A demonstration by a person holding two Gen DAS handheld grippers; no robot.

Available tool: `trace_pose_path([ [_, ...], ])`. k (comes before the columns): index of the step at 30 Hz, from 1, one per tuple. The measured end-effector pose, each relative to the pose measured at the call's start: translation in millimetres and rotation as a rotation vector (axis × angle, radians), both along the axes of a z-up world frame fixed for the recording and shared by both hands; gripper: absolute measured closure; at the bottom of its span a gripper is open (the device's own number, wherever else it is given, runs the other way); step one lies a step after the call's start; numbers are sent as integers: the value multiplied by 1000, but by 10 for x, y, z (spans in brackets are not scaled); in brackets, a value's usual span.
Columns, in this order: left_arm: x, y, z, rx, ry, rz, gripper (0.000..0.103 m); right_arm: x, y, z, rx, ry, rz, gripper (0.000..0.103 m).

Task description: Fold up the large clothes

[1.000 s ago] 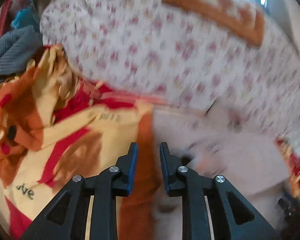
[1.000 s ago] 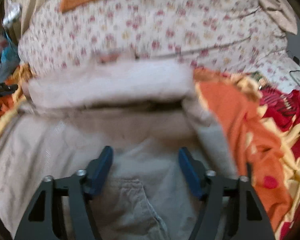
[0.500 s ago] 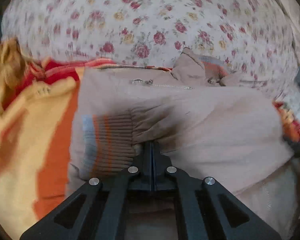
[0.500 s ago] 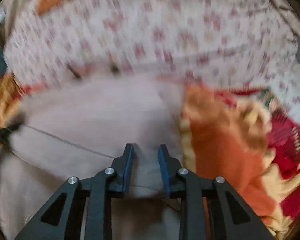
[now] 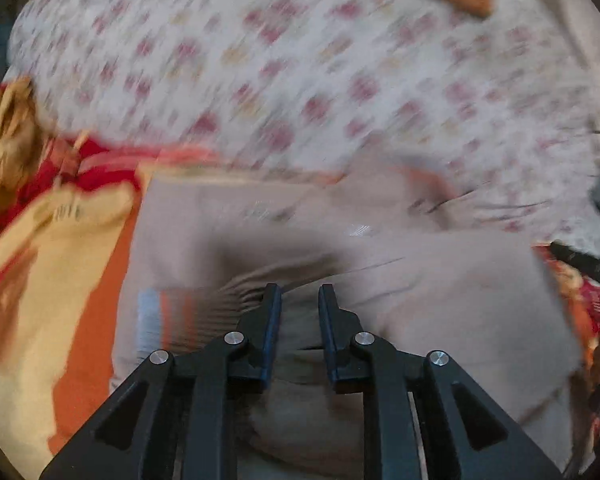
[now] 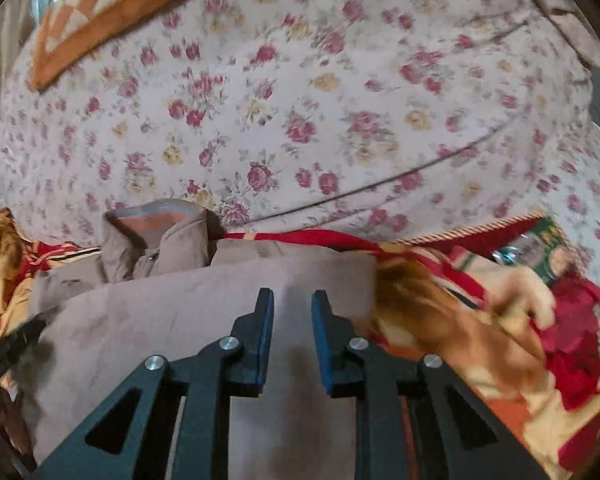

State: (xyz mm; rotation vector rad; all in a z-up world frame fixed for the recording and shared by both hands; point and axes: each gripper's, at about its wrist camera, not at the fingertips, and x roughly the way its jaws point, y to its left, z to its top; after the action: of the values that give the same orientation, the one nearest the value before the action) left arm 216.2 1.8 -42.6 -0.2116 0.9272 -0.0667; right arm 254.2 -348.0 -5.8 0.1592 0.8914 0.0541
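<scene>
Claws first: left claw point(image 5: 299, 300), clamped on the striped cuff point(image 5: 172, 320) half a second ago, now stands parted over it, nothing between the jaws. Right claw point(image 6: 292, 304) likewise parted, hovering low over the beige jacket point(image 6: 204, 320). Jacket lies folded on the orange-and-red blanket point(image 6: 460, 320), collar point(image 6: 156, 236) toward the flowered bedspread point(image 6: 300, 100) beyond. Judgement: sleeve fold released; next fold can begin.

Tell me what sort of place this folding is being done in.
Most likely a bedroom at home, with the work done on a bed. A floral sheet covers a wide soft surface, a bright red and orange blanket lies across it, and the beige jacket being folded is spread on top.
</scene>
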Motion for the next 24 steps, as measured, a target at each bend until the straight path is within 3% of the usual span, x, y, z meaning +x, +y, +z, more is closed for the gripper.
trace_pose_path([
  [3, -22, -60, -16, 33, 5, -2, 91, 321, 121, -266, -48, 67, 10, 83],
  [5, -23, -84, -40, 33, 12, -15, 91, 412, 91, -656, -108, 181, 4, 83],
  [6, -21, -91, -41, 31, 15, -17, 91, 381, 69, -723, -104, 165, 19, 83],
  [8, -19, -80, -48, 19, 16, -17, 91, 337, -18, -736, -51, 126, 15, 82],
  [13, 8, -42, -58, -11, 21, -16, 91, 288, 13, -641, -82, 125, 15, 82],
  [15, 16, -31, -63, -24, 19, -13, 91, 188, 27, -440, -83, 90, -9, 82],
  [17, 19, -49, -63, -14, 20, -15, 90, 7, 90, -134, -58, -1, 2, 82],
  [20, 4, -66, -58, -1, 17, -19, 89, -279, 327, 137, -7, -66, 102, 80],
  [22, 4, -65, -59, -3, 13, -19, 89, -373, 509, 28, -27, -26, 166, 79],
  [24, 6, -65, -64, -5, 10, -22, 88, -413, 622, -349, -96, 76, 194, 78],
])
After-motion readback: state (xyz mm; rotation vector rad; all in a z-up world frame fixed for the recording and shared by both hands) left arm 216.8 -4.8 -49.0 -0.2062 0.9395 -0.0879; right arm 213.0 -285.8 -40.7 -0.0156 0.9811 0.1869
